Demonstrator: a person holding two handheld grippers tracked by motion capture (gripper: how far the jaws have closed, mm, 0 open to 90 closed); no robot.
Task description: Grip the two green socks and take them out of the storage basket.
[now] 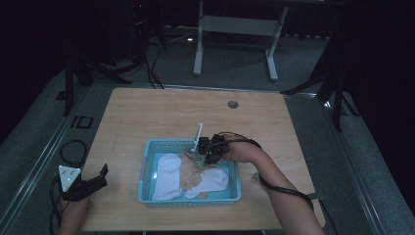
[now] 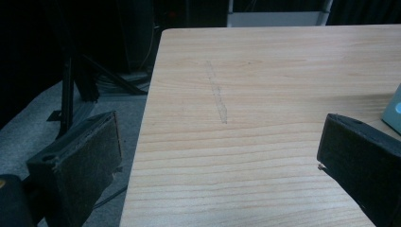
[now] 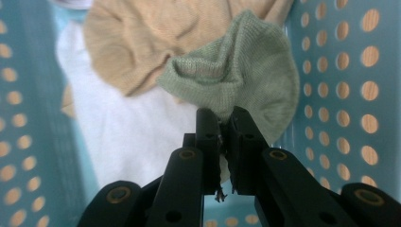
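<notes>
Now pinching green sock (image 3: pixel 246 71) in right claw (image 3: pixel 221 118) inside blue basket (image 1: pixel 147 161); left claw (image 2: pixel 213 156) idling wide over table (image 2: pixel 265 71); needing a clean lift next, probably

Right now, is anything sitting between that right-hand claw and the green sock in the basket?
No. The right gripper is already shut on the green sock, pinching a fold of it inside the blue basket. Nothing lies between them.
</notes>
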